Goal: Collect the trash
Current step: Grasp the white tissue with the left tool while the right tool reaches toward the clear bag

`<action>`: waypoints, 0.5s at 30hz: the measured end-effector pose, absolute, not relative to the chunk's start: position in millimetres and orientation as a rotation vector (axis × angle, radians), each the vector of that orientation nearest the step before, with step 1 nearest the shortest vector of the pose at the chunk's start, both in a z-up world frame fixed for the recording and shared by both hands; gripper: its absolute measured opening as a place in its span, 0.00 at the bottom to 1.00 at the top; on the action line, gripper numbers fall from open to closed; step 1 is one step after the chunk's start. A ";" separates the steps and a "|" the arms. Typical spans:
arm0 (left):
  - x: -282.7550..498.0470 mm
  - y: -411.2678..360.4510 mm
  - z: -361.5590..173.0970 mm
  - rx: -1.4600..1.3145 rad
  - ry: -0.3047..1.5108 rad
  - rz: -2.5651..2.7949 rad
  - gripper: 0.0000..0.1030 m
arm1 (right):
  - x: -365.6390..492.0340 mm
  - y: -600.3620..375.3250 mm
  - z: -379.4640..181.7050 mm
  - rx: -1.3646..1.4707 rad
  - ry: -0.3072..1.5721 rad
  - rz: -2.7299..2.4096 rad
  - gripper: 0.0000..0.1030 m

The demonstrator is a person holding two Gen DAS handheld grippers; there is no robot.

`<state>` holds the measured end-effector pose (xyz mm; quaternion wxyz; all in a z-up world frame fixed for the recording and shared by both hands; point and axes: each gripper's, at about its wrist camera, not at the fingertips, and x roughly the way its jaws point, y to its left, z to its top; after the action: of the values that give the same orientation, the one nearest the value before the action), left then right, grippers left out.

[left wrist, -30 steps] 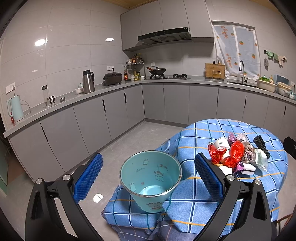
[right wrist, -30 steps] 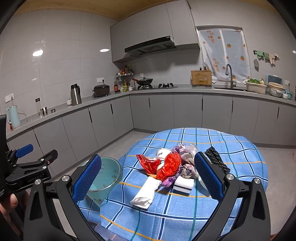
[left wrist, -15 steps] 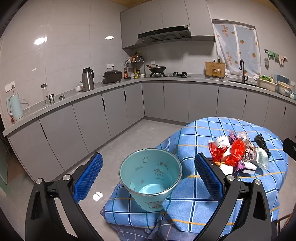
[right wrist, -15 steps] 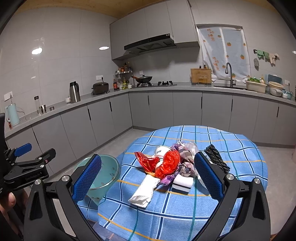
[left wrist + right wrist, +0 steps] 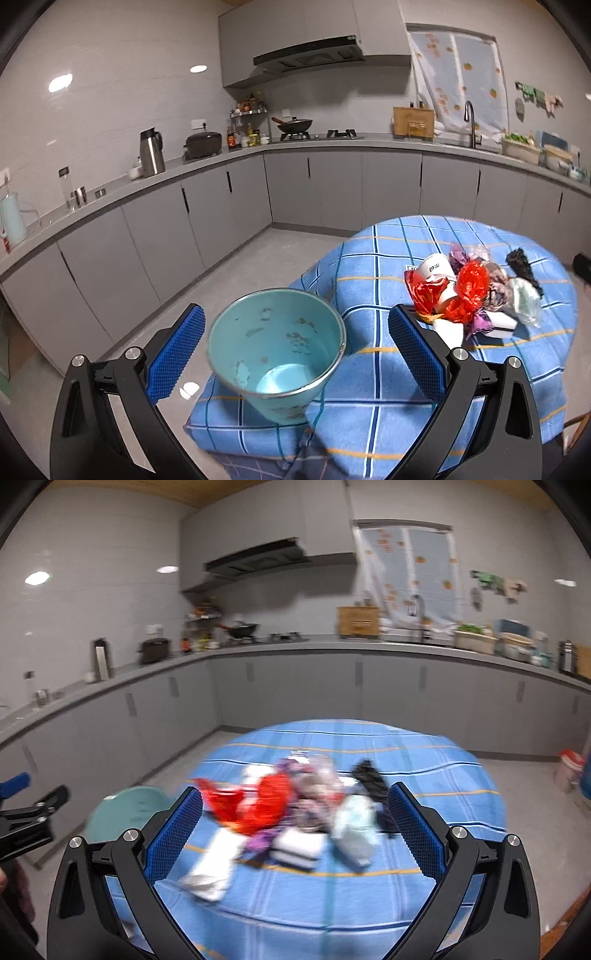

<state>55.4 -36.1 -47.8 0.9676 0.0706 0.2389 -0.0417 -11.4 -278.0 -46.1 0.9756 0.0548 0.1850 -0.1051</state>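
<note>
Two grippers show in our views, and both stand with jaws spread wide and nothing between them. In the left wrist view our left gripper frames a teal bucket at lower centre; the bucket sits tilted on a folded blue checked cloth beside the round bench, and neither blue pad touches its rim. Its inside is bare apart from scuffed patches of paint.

The trash pile lies at the right of that frame on the bench's blue checked cover: crumpled red plastic, a white paper cup on its side, a white tissue, a pale green wrapper and a black netted piece at the far edge.

In the right wrist view our right gripper hangs over the same pile, which fills the centre of the frame between the pads. This picture is smeared by motion, so we can only roughly make out the red plastic, a long white tissue nearest the lens, a white folded block and the pale wrapper. The bucket shows as a green blur at lower left, with the left gripper at the left edge. Grey cabinets run along the back.
</note>
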 end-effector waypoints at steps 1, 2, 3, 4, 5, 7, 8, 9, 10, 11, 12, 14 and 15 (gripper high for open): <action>61.1 -41.8 -52.9 0.146 0.501 -0.100 0.95 | -7.5 -287.8 -52.2 0.111 0.384 -0.243 0.96; 66.7 -50.0 -59.1 0.144 0.515 -0.124 0.95 | -5.5 -294.7 -56.8 0.112 0.389 -0.263 0.96; 71.9 -59.2 -66.1 0.149 0.527 -0.146 0.95 | -2.6 -301.9 -63.3 0.113 0.403 -0.284 0.95; 76.4 -68.5 -72.6 0.160 0.549 -0.167 0.95 | -0.2 -307.9 -68.8 0.119 0.416 -0.296 0.95; 80.3 -80.2 -79.1 0.168 0.568 -0.200 0.95 | 1.8 -312.1 -73.5 0.122 0.419 -0.305 0.95; 83.9 -97.0 -87.7 0.187 0.565 -0.236 0.95 | 6.2 -318.4 -83.2 0.111 0.435 -0.333 0.95; 87.8 -109.2 -93.7 0.209 0.582 -0.261 0.95 | 7.7 -322.2 -87.2 0.114 0.445 -0.339 0.95; 90.8 -117.6 -98.0 0.213 0.590 -0.287 0.95 | 9.3 -326.8 -90.4 0.121 0.449 -0.345 0.95; 92.6 -123.2 -101.4 0.215 0.590 -0.299 0.95 | 10.4 -330.1 -94.3 0.121 0.456 -0.359 0.95; 95.9 -130.4 -107.0 0.226 0.598 -0.309 0.95 | 12.7 -333.9 -96.9 0.122 0.463 -0.367 0.95; 99.8 -137.2 -113.3 0.230 0.617 -0.327 0.94 | 13.8 -335.9 -100.0 0.123 0.468 -0.374 0.95; 104.9 -147.9 -124.2 0.230 0.646 -0.355 0.94 | 15.7 -342.3 -108.8 0.128 0.488 -0.391 0.95; 105.9 -151.6 -128.7 0.235 0.653 -0.363 0.94 | 17.5 -344.7 -112.4 0.135 0.496 -0.392 0.95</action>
<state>105.9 -151.6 -128.7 0.9243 0.1146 0.3180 -0.1770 17.5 -344.7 -112.4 0.9482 0.0661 0.2437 -0.1928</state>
